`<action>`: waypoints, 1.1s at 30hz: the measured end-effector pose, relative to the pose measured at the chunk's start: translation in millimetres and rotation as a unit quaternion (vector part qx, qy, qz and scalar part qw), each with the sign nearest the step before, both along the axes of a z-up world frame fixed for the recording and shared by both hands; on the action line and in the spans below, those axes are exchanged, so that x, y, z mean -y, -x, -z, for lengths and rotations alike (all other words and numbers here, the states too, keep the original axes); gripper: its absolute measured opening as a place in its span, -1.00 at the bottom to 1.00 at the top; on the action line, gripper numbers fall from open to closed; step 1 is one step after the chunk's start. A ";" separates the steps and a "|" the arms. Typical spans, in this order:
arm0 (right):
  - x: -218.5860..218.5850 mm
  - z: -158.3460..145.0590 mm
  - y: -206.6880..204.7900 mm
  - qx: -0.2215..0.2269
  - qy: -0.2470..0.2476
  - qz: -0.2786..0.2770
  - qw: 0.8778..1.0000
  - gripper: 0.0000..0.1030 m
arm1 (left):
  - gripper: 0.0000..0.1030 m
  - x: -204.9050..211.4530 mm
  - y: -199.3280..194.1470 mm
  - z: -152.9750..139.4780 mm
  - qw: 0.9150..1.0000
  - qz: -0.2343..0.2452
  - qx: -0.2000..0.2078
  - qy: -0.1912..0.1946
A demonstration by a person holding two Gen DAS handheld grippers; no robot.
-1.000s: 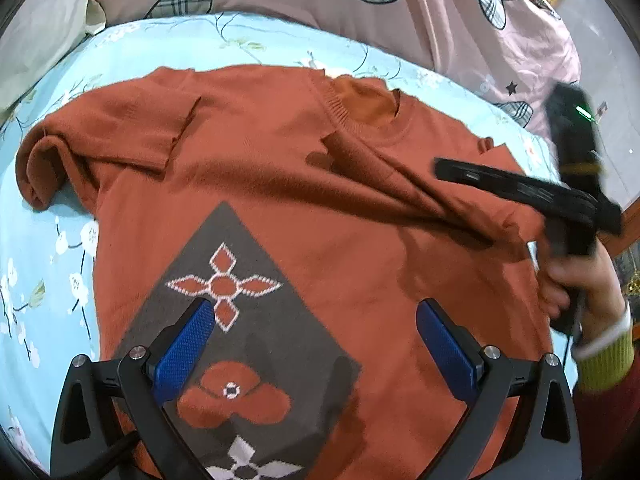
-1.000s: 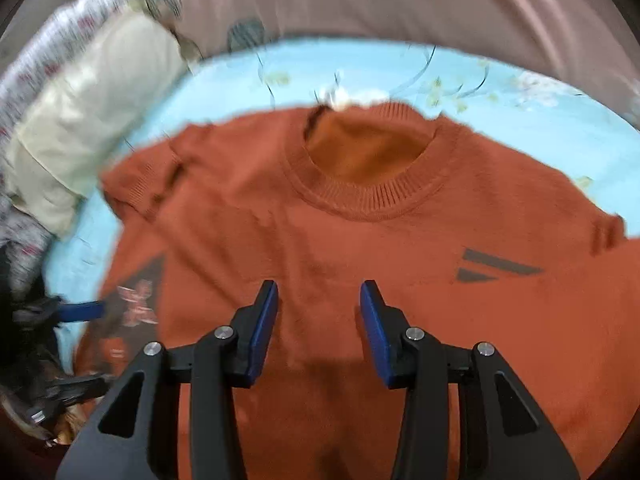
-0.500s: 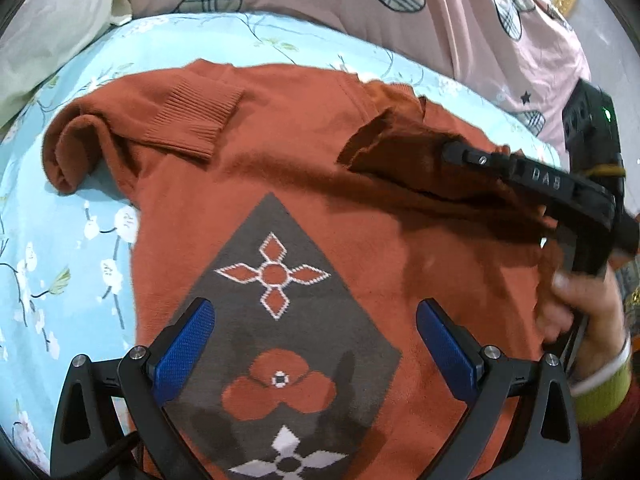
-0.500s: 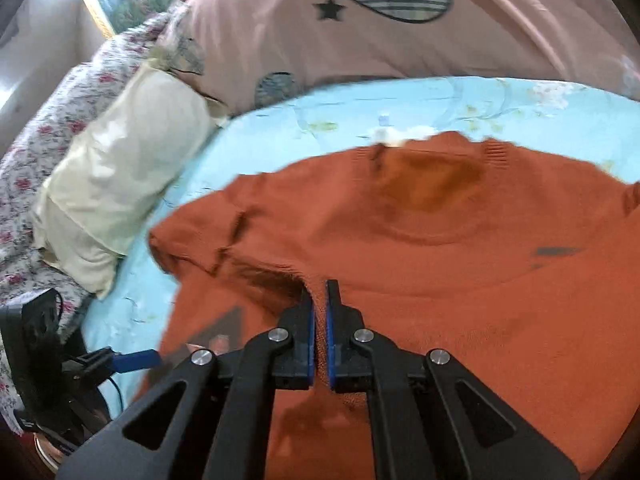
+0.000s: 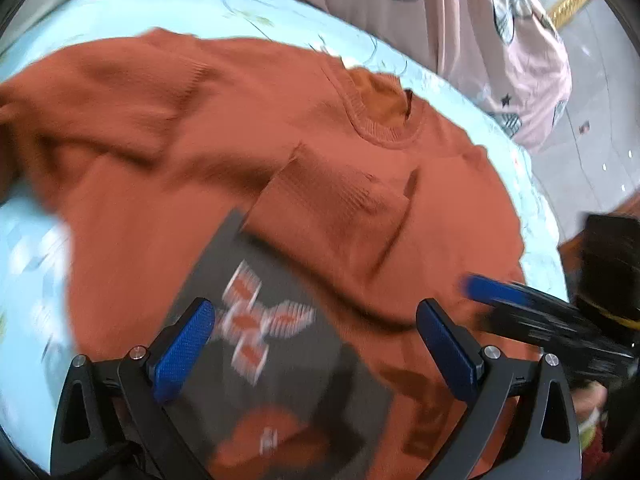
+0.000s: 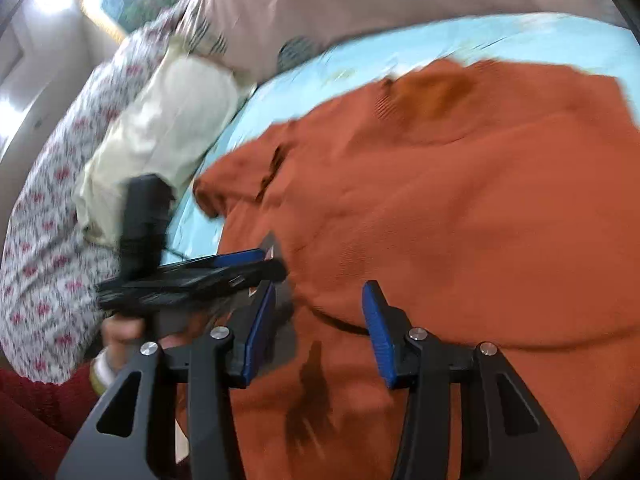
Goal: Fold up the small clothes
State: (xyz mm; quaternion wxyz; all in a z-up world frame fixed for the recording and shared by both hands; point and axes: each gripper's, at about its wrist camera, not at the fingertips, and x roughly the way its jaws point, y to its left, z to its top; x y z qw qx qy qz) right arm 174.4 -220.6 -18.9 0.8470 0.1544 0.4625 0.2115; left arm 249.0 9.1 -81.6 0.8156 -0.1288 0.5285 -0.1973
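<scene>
Two handheld grippers work over a rust-orange knit sweater spread front-up on a pale blue floral bedsheet, collar toward the pink quilt at the head of the bed. At far left, seen from the right wrist, a cream pillow rests against a red-patterned coverlet. Next, the sweater's left sleeve lies bunched at the sheet's edge, not squarely folded. At centre, the left gripper hovers with its jaws wide and empty above the grey diamond panel with its flower motifs. Just beyond, the right sleeve lies folded across the chest, its ribbed cuff reaching the panel's upper edge. At right, the right gripper stands with jaws half apart; they have just been opening, and no cloth is between them, so the sleeve appears released. A hand holding the left tool shows at that view's lower left.

Judged from here, the risk lies in the loose knit: the folded sleeve rests unpinned, and a low pass by either tool could drag it askew or snag a stitch. The bunched left sleeve, if folded over as it lies, would likely trap a lump and leave the bundle lopsided.
</scene>
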 end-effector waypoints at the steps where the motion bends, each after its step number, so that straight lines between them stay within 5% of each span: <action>1: 9.2 -6.0 6.1 0.007 -0.002 0.014 1.000 -0.09 | 0.97 5.0 -13.6 4.1 1.000 0.004 0.002 -0.007; 5: 41.0 -24.1 26.5 0.030 -0.010 0.072 0.997 -0.09 | 0.95 12.0 -51.4 2.0 0.999 0.023 0.018 0.018; 7: 52.1 -27.5 29.0 0.033 -0.013 0.094 0.995 -0.09 | 0.67 15.4 -66.8 4.2 0.998 0.050 0.014 0.042; 9: 62.2 -28.5 31.1 0.037 -0.017 0.112 0.993 -0.09 | -0.55 23.6 -74.9 6.5 0.997 0.071 0.012 0.030; 11: 72.0 -30.8 33.8 0.041 -0.022 0.129 0.991 -0.09 | -0.88 27.0 -69.5 -3.5 0.995 0.092 0.024 0.027; 16: 104.9 -38.3 40.4 0.059 -0.002 0.177 0.983 -0.09 | -0.91 -16.2 -29.5 -58.3 0.987 0.033 0.157 -0.006; 20: 132.5 -32.1 28.4 0.041 0.029 0.223 0.973 -0.09 | -0.91 -49.9 -38.8 -30.6 0.993 -0.019 0.118 -0.026; 24: 153.9 -32.2 8.1 0.039 0.047 0.238 0.969 -0.09 | -0.91 -63.0 -42.4 -19.4 0.988 -0.071 0.123 -0.052; 33: 166.0 10.4 -78.2 -0.026 0.104 0.215 0.971 -0.09 | -0.91 -52.9 -39.8 -17.3 0.987 -0.064 0.126 -0.072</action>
